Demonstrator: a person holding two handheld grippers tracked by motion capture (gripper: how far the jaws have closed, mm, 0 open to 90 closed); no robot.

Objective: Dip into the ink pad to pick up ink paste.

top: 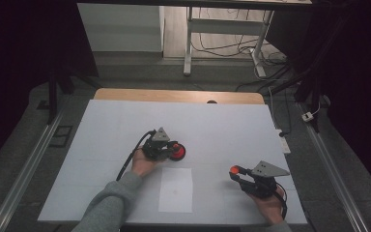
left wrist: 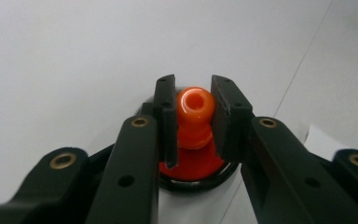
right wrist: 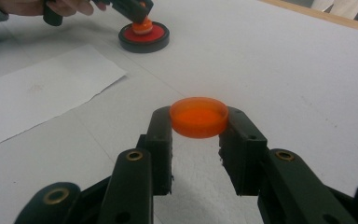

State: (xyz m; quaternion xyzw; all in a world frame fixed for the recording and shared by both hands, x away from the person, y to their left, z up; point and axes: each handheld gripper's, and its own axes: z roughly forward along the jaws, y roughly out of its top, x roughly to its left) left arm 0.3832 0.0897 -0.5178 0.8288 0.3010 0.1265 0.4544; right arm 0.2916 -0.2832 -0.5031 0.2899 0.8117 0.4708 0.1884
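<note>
1. The left gripper (top: 170, 148) sits just left of the table's centre in the high view, its jaws pointing toward 3 o'clock and closed on the orange knob (left wrist: 194, 112) of a stamp-like piece.
2. In the left gripper view the knob stands upright between the two black pads (left wrist: 170, 126), which press it from 9 and 3 o'clock; a small hole shows in its rounded top.
3. Below the knob a red disc (left wrist: 191, 165) sits inside a black round base (right wrist: 144, 38) (a shallow ring, as far as the right gripper view shows), and the base rests on the white table (top: 222, 125).
4. The right gripper (top: 235, 174) is at about 4 o'clock from the table's centre in the high view, well apart from the left one, its jaws pointing toward 9 o'clock.
5. Its jaws are clamped on an orange cap (right wrist: 199, 116), a shallow round lid held by its rim, open side up, clear of the table surface.
6. A white sheet of paper (top: 176, 189) lies flat between the two hands, at 6 o'clock from the black base and near the table's front edge.
7. The person's left hand (top: 142, 164), in a grey sleeve (top: 111, 203), wraps the left gripper's handle, cable (top: 128, 162) trailing toward 7 o'clock.
</note>
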